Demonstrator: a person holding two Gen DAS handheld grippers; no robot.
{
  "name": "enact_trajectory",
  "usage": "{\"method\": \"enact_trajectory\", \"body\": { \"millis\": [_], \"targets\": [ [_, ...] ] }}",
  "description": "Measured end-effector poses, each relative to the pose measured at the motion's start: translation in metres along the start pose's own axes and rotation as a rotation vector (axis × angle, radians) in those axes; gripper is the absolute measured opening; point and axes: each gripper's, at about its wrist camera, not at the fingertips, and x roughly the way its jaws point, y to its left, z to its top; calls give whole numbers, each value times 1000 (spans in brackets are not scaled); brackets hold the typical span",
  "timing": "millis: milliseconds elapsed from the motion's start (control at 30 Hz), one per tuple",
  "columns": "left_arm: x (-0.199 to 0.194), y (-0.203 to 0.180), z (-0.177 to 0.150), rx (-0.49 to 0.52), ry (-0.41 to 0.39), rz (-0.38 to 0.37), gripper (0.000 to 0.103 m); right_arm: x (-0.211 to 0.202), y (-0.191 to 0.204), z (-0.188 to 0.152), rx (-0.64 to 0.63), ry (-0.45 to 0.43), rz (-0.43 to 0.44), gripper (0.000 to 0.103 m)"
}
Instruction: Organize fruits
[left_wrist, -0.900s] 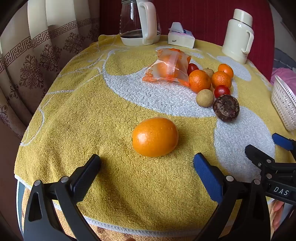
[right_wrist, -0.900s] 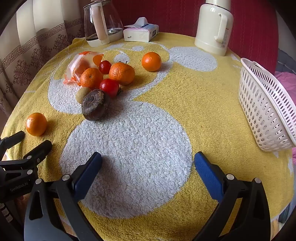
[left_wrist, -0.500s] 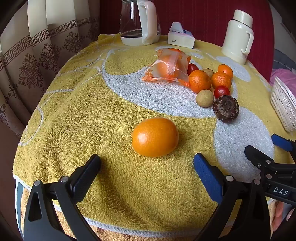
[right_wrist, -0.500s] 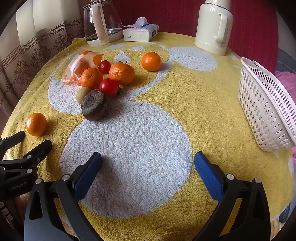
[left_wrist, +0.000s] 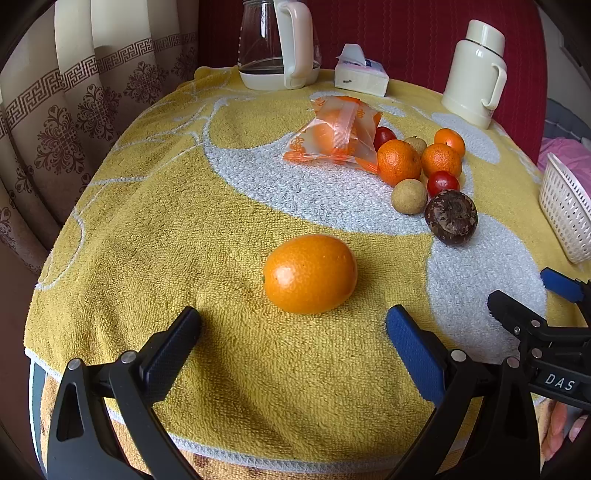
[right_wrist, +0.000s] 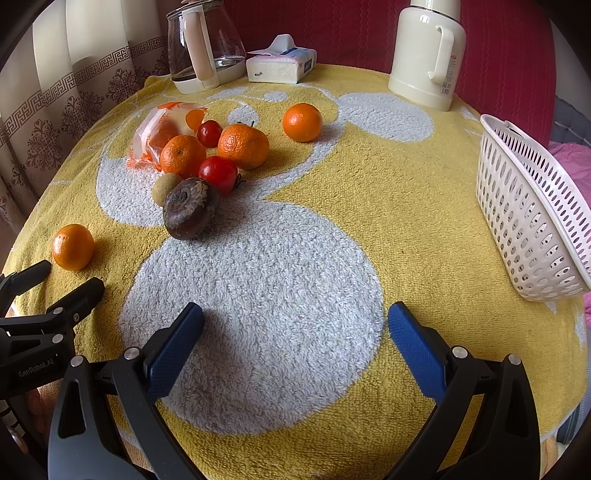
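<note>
Nothing has shifted since a moment ago | both tongs, left gripper (left_wrist: 293, 326) and right gripper (right_wrist: 295, 325), spread and empty | lone orange (left_wrist: 309, 273) just beyond left tongs | basket (right_wrist: 532, 218) well right of it, unfilled; sorting not begun.

Only a corner of the white basket (left_wrist: 565, 218) inside the left wrist view's right edge; far end cut off in the right wrist view too. Glass kettle (left_wrist: 277, 44) and cream flask (right_wrist: 424, 48) both cropped at the top. Small tan fruit (left_wrist: 415, 143) mostly behind the mandarins (left_wrist: 399, 161); the other tan fruit (right_wrist: 167, 187) half covered by the dark brown fruit (right_wrist: 190, 207). Contents of the orange-printed bag (left_wrist: 334, 134) blurred by plastic. Label print on the flask too small to read. Desk itself entirely under the yellow towel (right_wrist: 369, 221). Fingers (left_wrist: 557, 424) barely showing at the lower right, half behind the right tongs (left_wrist: 524, 301)
</note>
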Motion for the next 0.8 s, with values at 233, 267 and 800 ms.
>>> {"method": "enact_trajectory", "body": {
  "millis": [233, 267, 800],
  "targets": [
    [0, 0, 0, -1, 0, -1, 98, 0, -1, 0, 0, 0, 0, 101],
    [0, 0, 0, -1, 0, -1, 98, 0, -1, 0, 1, 0, 0, 101],
    [-5, 2, 5, -11, -9, -30, 98, -2, -5, 2, 13, -10, 12, 101]
  ]
}}
